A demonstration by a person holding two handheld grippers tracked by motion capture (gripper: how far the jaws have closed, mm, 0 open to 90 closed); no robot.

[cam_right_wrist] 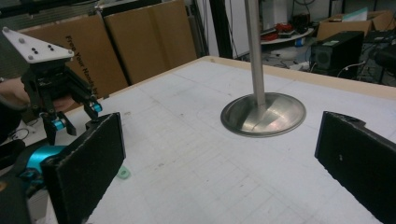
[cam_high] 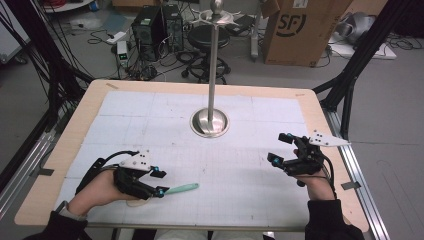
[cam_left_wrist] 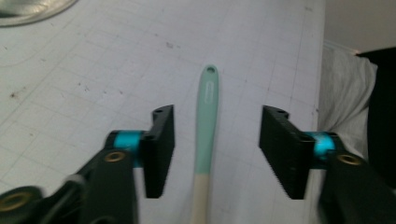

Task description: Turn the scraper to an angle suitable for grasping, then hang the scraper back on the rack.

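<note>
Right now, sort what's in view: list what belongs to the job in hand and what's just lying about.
In the job:
- mint-handled spatula, lying on the white mat between the open jaws
- left hand-held gripper, open, not touching it
- right hand-held gripper, open and holding nothing

Lying about:
- steel stand on its round base
- cardboard box
- black stool

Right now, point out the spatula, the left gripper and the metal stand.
spatula (cam_left_wrist: pixel 207 100), left gripper view, green handle.
left gripper (cam_left_wrist: pixel 216 140), left gripper view, between open jaws.
metal stand (cam_high: pixel 210 123), high view, round base.
</note>
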